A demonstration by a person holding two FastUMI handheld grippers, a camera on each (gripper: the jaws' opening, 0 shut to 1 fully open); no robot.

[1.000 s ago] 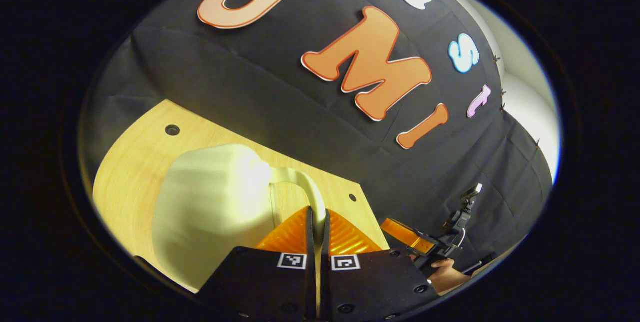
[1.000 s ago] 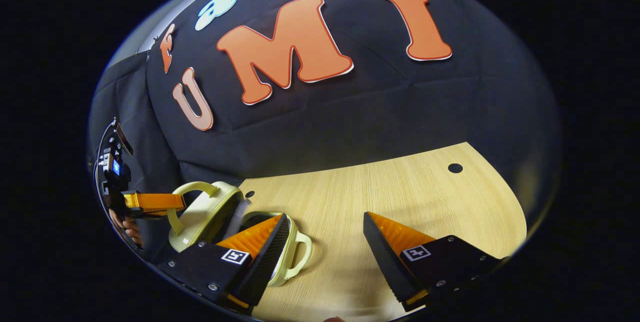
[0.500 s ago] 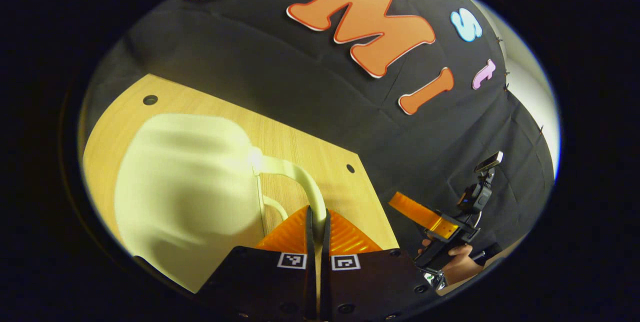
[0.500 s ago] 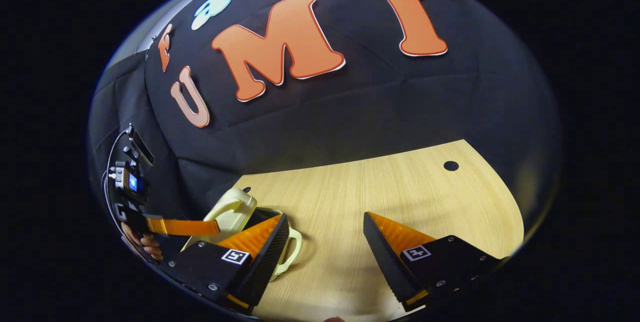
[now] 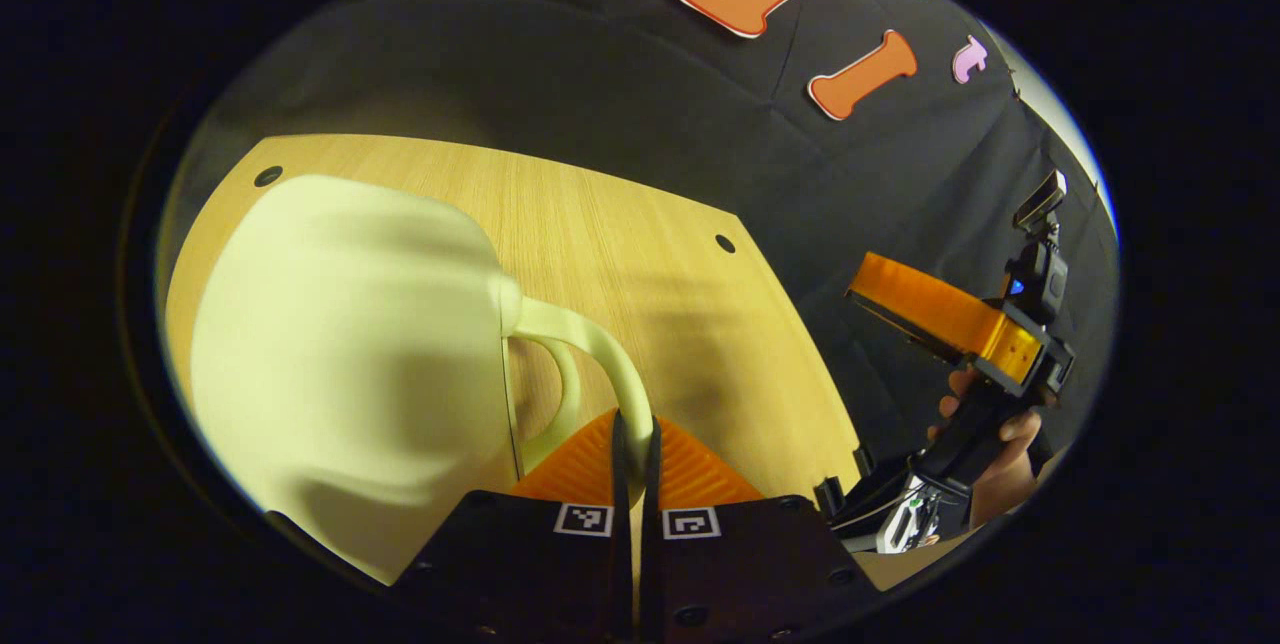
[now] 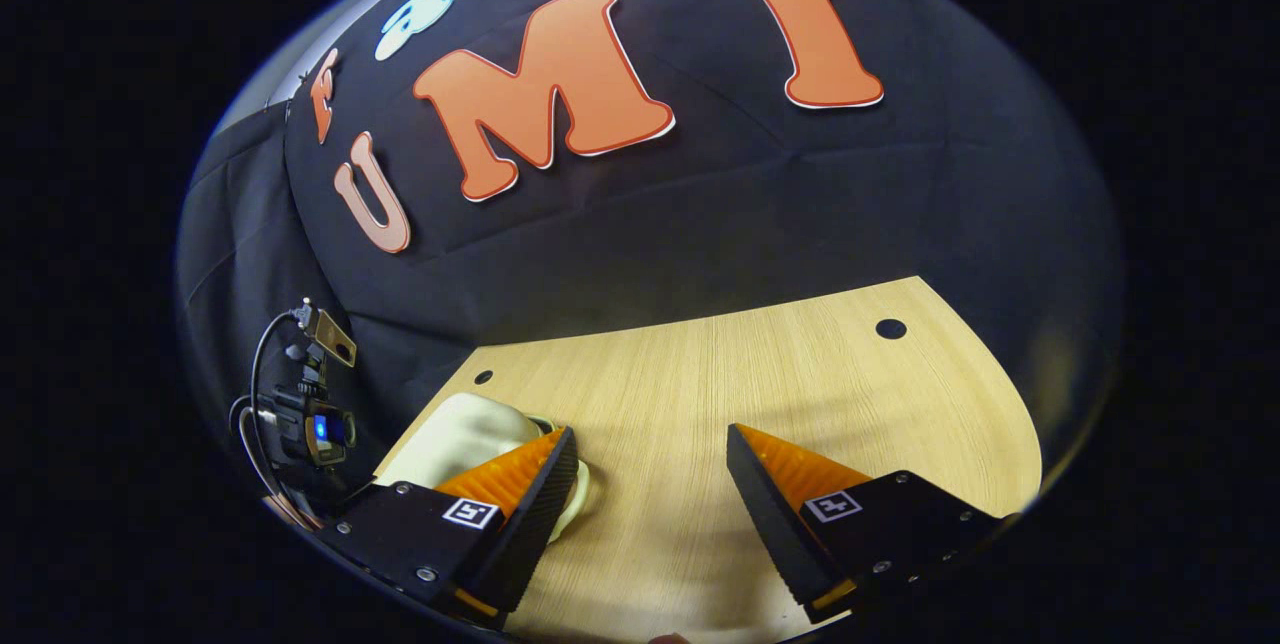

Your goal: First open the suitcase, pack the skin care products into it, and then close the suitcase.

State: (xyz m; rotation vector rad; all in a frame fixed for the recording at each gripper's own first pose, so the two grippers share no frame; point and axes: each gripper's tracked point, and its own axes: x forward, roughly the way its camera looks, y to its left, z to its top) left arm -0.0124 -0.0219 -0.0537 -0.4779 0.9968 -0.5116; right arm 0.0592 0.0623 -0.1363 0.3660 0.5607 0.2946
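Left hand-held gripper (image 5: 634, 434) is clamped on the handle (image 5: 600, 344) of the pale yellow-green suitcase (image 5: 350, 354), both fingers pressed together on the thin loop, almost no gap between them. Suitcase fills the left of the left gripper view, lid side up, slightly blurred, resting on or just over the light wood surface (image 5: 640, 254); cannot tell if the shell is fully shut. A second handle loop (image 5: 565, 394) sits just under the gripped one.

Right hand-held gripper (image 6: 650, 459) has its fingers wide apart, nothing between them, hovering over bare surface (image 6: 760, 374). In the right gripper view the suitcase (image 6: 465, 434) lies at the lower left, just beside and partly behind the right gripper's left finger (image 6: 520, 484). The left gripper's body with a small lit screen shows at the far left edge of that view.

In the left gripper view the right hand-held gripper (image 5: 940, 314) shows at the far right, off the surface edge, held by a hand (image 5: 1000, 444) wrapped round its grip. Small dark holes (image 5: 725, 244) dot the surface corners.
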